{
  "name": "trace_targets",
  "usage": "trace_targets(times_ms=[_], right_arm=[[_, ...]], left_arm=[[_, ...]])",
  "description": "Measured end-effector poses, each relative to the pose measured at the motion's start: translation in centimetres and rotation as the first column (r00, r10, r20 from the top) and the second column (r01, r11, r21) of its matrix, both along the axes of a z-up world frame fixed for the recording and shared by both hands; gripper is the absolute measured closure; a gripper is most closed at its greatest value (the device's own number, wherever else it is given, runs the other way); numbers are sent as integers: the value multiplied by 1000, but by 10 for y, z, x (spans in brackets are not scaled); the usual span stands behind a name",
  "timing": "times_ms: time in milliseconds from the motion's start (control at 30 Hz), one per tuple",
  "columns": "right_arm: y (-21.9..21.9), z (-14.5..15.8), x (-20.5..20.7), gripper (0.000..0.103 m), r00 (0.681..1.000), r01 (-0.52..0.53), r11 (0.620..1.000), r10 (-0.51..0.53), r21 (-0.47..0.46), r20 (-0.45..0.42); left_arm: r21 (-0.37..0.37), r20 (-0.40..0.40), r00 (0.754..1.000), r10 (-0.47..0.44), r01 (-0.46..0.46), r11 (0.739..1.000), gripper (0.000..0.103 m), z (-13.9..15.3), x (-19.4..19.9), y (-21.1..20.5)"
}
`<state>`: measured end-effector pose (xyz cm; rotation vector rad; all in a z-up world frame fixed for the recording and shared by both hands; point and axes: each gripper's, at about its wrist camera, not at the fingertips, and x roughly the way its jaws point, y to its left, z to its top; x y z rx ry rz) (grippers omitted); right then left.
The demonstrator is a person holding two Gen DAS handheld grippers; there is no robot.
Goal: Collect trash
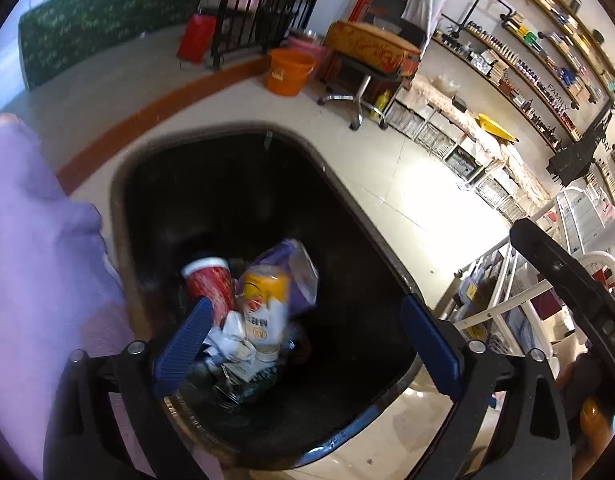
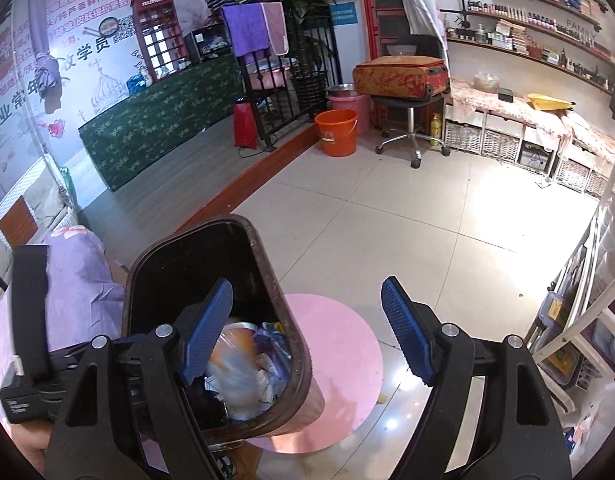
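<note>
Both tools hang over a dark trash bin (image 1: 227, 184): the left gripper (image 1: 307, 344) has its blue pads spread wide with nothing between them, and the right gripper (image 2: 307, 332) is likewise spread wide and empty, its left pad over the bin's mouth and its right pad over the floor. At the bottom of the bin lies the collected trash: a red paper cup (image 1: 209, 282) beside a yellow-and-white bottle (image 1: 267, 312), crumpled white paper (image 1: 231, 338) and a purple wrapper (image 1: 299, 268); in the right wrist view these blur into a pale heap (image 2: 243, 364). The bin stands partly on a round pink mat (image 2: 339, 360) on the glossy tiled floor (image 2: 427, 220). A lilac cloth (image 1: 35, 240) fills the left edge, its shape cut off. Farther off, a raised wooden step (image 2: 235, 192) runs toward an orange bucket (image 2: 337, 132), a wheeled stool (image 2: 411, 128) carrying a worn red suitcase (image 2: 401, 76), and a table under a green cloth (image 2: 159, 120). Wall shelves (image 2: 547, 28) hold small bottles too small to make out. A white rack (image 2: 579, 320) at the right is cropped by the frame.
</note>
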<state>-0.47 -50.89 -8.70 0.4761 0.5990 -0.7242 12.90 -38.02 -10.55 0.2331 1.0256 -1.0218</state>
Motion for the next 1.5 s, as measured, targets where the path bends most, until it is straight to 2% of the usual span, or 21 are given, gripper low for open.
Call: trace_targets(times_ms=[100,300,433,533,667,767,833,1000,1067,1167,1333,1500], right_arm=[[1,4,-3,22,1000,15,1000,-15,-15,9],[9,16,-4,16,999,26,998,-25,-52,24],[25,22,4,13,999,-9,998,11,-58,33],[47,27,16,9,997,-61,996,64,-68,40],[87,33,33,6,989,-142,983,147,-115,31],[122,37,40,6,975,-207,971,215,-121,51],[147,40,43,6,966,-239,961,250,-140,67],[217,47,45,6,938,-302,911,336,-282,80],[242,50,43,6,920,-336,888,382,-314,94],[261,53,32,6,898,-360,876,419,-321,136],[286,52,20,6,883,-384,861,448,-333,139],[308,53,2,6,862,-411,825,490,-388,129]], left_arm=[[-21,54,999,-2,3,1000,7,14,-6,12],[-94,150,987,61,-47,994,6,41,-13,57],[-114,260,956,138,-112,987,6,55,-18,95],[-113,342,915,213,-185,976,6,65,-21,126],[-129,439,828,347,-324,937,6,77,-31,173],[-158,469,767,438,-415,896,6,83,-38,202],[-181,476,738,478,-449,875,6,87,-43,224],[-219,493,659,569,-539,813,6,97,-57,267],[-231,484,638,598,-567,791,6,100,-63,278],[-249,480,609,631,-595,764,6,101,-73,296],[-291,470,567,677,-625,725,6,99,-88,318],[-321,471,503,725,-668,672,6,100,-98,334]])
